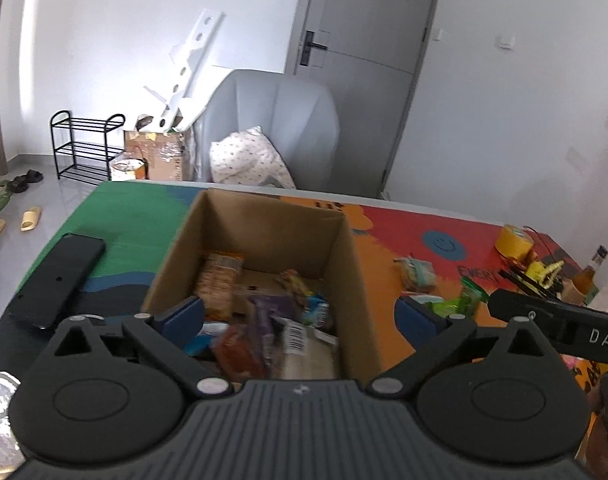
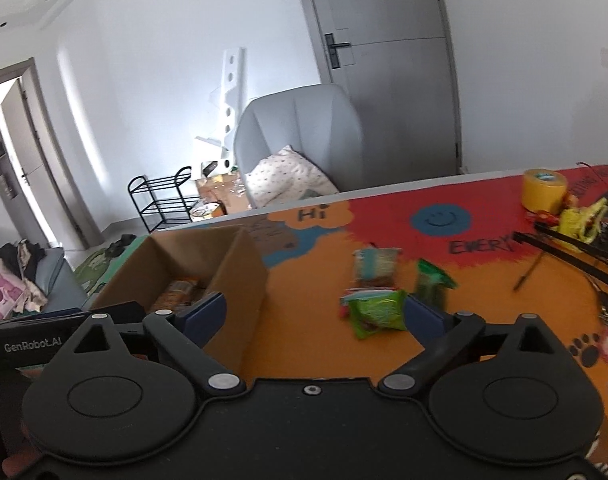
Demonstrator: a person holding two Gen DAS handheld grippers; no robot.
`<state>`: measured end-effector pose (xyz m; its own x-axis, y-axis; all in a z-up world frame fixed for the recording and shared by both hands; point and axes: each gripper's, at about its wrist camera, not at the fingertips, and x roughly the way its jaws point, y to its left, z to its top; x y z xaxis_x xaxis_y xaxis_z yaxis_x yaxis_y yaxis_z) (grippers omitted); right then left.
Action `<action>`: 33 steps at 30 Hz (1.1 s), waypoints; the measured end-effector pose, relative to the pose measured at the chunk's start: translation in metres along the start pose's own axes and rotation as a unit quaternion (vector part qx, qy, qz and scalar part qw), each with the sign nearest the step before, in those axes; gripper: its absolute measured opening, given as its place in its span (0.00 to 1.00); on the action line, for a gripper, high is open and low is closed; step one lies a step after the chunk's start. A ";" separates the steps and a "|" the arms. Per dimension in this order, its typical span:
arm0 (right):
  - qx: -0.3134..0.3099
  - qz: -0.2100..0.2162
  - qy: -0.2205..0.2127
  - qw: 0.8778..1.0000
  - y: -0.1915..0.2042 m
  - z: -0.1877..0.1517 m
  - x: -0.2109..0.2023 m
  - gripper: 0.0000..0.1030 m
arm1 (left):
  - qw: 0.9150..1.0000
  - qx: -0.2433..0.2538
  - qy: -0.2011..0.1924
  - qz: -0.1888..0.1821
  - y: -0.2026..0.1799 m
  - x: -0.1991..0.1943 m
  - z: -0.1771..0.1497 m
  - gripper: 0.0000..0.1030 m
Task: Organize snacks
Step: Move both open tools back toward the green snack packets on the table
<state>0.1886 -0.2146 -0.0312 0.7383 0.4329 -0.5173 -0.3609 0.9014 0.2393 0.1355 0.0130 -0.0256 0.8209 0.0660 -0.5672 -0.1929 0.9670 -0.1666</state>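
Left gripper (image 1: 299, 314): blue-padded fingers spread wide and holding nothing, poised over the near end of the cardboard box (image 1: 346, 248)
Right gripper (image 2: 314, 314): fingers likewise spread wide with nothing between them, just to the right of the box and above the table mat (image 2: 304, 344)
Box contents: a jumble of snack packets (image 1: 263, 320) piled at the near end, one showing a barcode label; a tan biscuit pack (image 1: 217, 276) leans against the box's left wall
Loose snacks: a bright green packet (image 2: 378, 312) lies on the mat right of the box, close to the right gripper's right finger; a darker green packet (image 2: 434, 280) sits just beyond it, and a clear wrapped pack (image 2: 374, 266) slightly farther out
Black phone (image 1: 57, 280): flat on the mat, left of the box
Yellow tape roll (image 2: 544, 190): far right of the box, near the table's back edge
Grey armchair (image 1: 271, 128): behind the box, beyond the table, with a spotted cushion (image 1: 249, 158) on its seat
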 end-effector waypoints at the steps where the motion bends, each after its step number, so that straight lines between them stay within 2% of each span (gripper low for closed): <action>1: 0.003 -0.002 0.001 1.000 -0.004 -0.001 -0.001 0.94 | 1.000 0.002 0.002 -0.002 -0.004 0.001 0.000 0.99; 18: 0.044 -0.032 0.002 0.999 -0.074 -0.010 -0.012 0.99 | 0.998 0.036 0.010 -0.056 -0.072 0.017 -0.002 0.99; 28: 0.058 -0.033 0.009 0.998 -0.104 -0.013 0.000 0.90 | 0.996 0.055 0.012 -0.070 -0.101 0.040 -0.004 0.99; 33: 0.072 -0.022 0.016 0.997 -0.116 -0.015 0.012 0.82 | 0.995 0.060 0.021 -0.073 -0.111 0.055 -0.006 0.97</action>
<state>0.2302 -0.3144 -0.0776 0.7320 0.3936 -0.5561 -0.2402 0.9129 0.3299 0.1992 -0.0918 -0.0430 0.8116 -0.0854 -0.5780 -0.0061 0.9880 -0.1544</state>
